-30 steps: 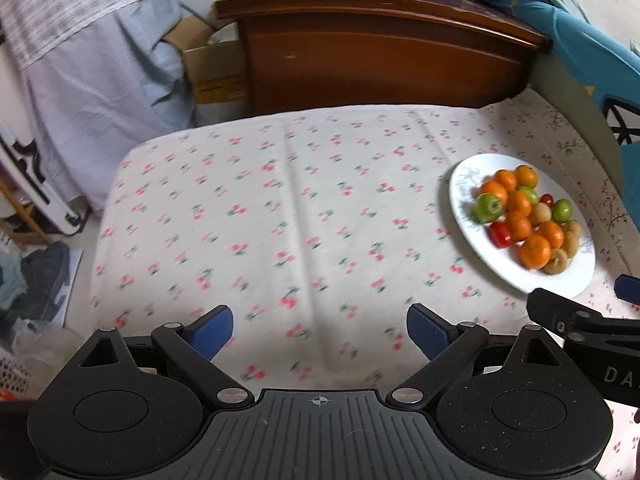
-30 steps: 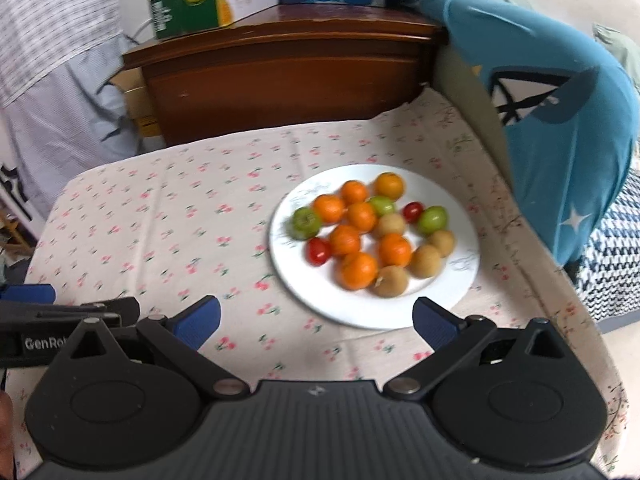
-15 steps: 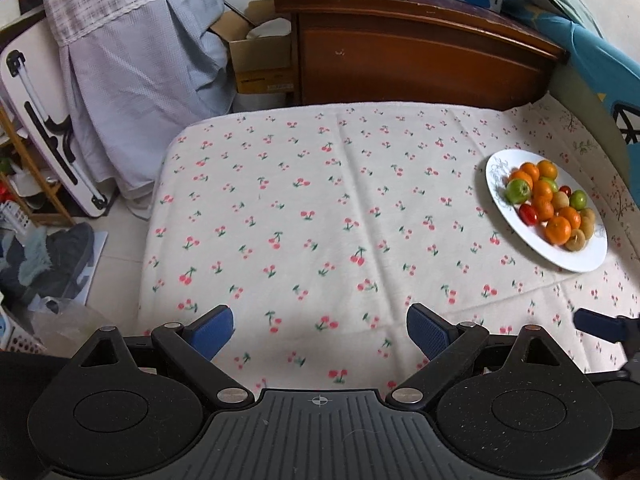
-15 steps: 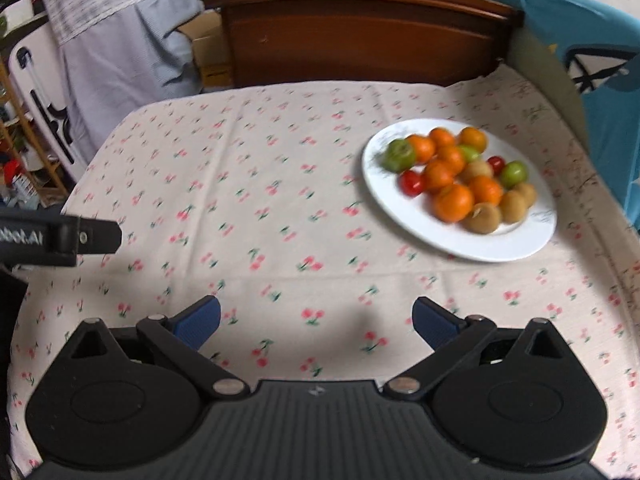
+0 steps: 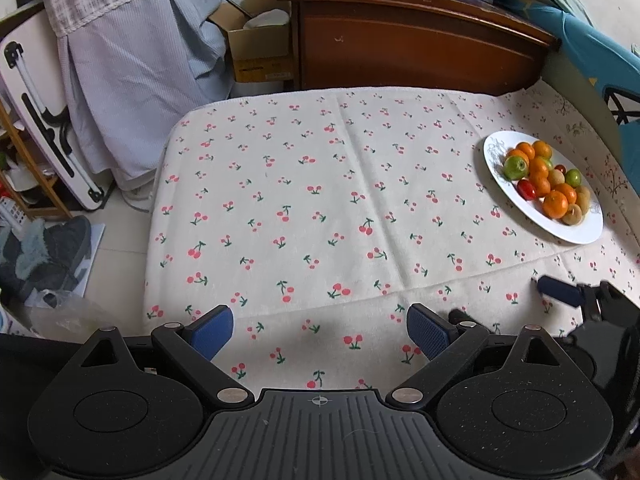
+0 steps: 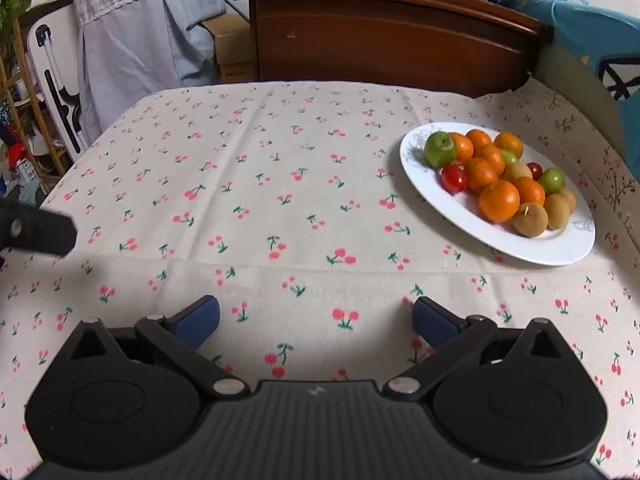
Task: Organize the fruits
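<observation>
A white plate (image 6: pixel 560 248) (image 5: pixel 584 232) lies on the right side of the cherry-print cloth. It carries several oranges (image 6: pixel 499 201), green fruits (image 6: pixel 440 149), red tomatoes (image 6: pixel 454 178) and brown kiwis (image 6: pixel 530 220), all piled together. My left gripper (image 5: pixel 320 330) hovers open over the near edge of the cloth, nothing between its fingers. My right gripper (image 6: pixel 316 320) is open too, empty, with the plate ahead to its right. In the left wrist view the right gripper (image 5: pixel 560 292) shows at the lower right.
The cloth (image 5: pixel 320 200) covers a low table with a drop at its left edge. Behind stand a brown wooden headboard (image 6: pixel 392 40) and a cardboard box (image 5: pixel 256 52). Blue bedding (image 6: pixel 600 40) borders the right. Shoes (image 5: pixel 44 248) lie on the floor at left.
Both grippers have drawn back from the plate toward the near edge, and the views now take in the whole table. The jaws stayed open. The fruits have not moved.
</observation>
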`<action>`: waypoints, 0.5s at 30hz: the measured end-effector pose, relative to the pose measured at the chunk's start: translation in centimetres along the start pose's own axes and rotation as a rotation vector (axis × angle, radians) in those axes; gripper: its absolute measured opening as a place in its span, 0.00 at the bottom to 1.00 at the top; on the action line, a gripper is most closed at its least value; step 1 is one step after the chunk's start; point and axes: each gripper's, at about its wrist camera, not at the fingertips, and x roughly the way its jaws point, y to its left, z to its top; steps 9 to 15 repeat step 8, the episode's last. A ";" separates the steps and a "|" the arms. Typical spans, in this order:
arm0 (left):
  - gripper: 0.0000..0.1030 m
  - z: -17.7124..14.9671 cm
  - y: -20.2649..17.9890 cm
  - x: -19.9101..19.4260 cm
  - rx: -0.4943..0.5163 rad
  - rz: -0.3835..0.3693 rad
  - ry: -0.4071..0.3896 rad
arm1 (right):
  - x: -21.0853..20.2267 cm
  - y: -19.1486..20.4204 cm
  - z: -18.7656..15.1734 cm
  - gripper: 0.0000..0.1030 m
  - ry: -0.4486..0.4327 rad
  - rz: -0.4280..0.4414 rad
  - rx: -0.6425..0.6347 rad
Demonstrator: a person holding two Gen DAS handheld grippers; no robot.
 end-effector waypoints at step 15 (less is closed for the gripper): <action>0.92 -0.3 0.3 0.5 -0.007 0.001 0.015 | 1.2 0.2 0.2 0.99 -0.076 -0.001 0.010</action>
